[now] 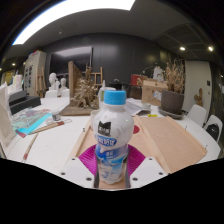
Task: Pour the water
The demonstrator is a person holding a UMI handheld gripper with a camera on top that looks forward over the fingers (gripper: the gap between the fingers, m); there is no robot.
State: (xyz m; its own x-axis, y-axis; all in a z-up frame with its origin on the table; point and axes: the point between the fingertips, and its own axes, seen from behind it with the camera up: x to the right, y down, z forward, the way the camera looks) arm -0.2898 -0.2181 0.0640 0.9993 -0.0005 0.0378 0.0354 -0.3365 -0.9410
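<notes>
The bottle (114, 135), white w/ a blue cap, stands upright between the 2 fingers (88, 160), over the white counter (40, 150). The pads flank its lower body; can't tell whether they pinch it. It looks like light, smooth plastic, prob. slippery and squeezable, so the best hold is mid-body, below the label.

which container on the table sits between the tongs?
The white bottle with the blue cap and blue label: it stands upright between the tongs, right at the pink pads. The brown planter with dried stems stands far beyond them, across the table.
</notes>
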